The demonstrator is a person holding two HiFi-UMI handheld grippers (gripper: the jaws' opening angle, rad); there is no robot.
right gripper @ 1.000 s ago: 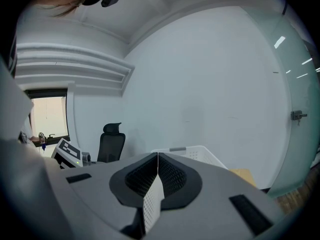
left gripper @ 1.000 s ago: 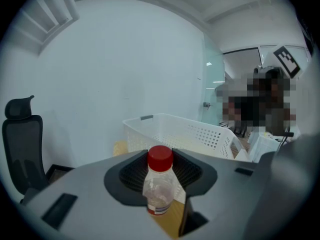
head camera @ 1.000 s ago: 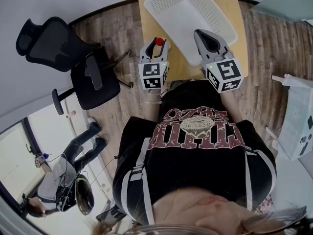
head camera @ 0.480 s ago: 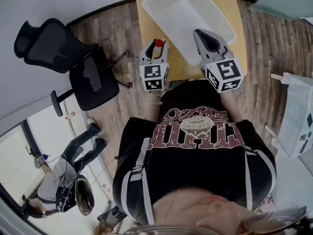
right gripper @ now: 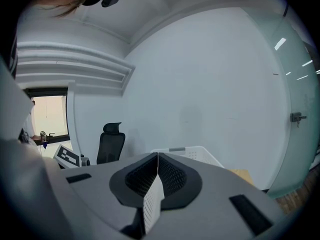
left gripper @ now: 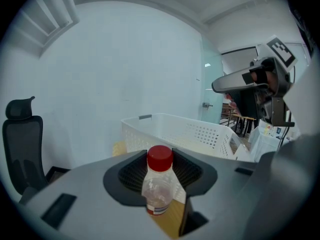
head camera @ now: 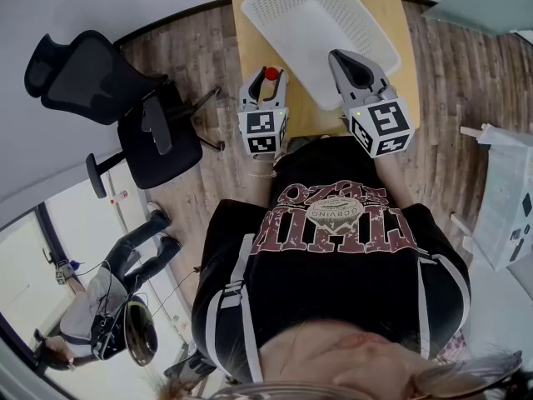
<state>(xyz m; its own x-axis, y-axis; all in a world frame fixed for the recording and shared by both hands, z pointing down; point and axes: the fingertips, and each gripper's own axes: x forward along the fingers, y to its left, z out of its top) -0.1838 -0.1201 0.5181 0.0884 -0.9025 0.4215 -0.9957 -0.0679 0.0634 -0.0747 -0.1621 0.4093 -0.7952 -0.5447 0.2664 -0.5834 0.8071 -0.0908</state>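
My left gripper (head camera: pixel 265 80) is shut on a small clear bottle (left gripper: pixel 159 189) with a red cap (head camera: pixel 271 72), held upright between the black ribbed pads (left gripper: pixel 131 174). It hangs over the near left part of the wooden table (head camera: pixel 248 36), just beside the white perforated basket (head camera: pixel 321 19). My right gripper (head camera: pixel 343 58) is shut with nothing between its jaws, and its tips reach over the basket's near rim. In the right gripper view the pads (right gripper: pixel 170 176) meet along one line, with the basket (right gripper: pixel 195 154) beyond them.
A black office chair (head camera: pixel 125 107) stands on the wood floor left of the table. Another person sits at lower left (head camera: pixel 108 298). White equipment (head camera: pixel 512 215) stands at the right edge. The right gripper (left gripper: pixel 250 79) shows in the left gripper view.
Both grippers stay almost where they were, and the bottle is still held. In the left gripper view the right gripper now shows plainly at the right.
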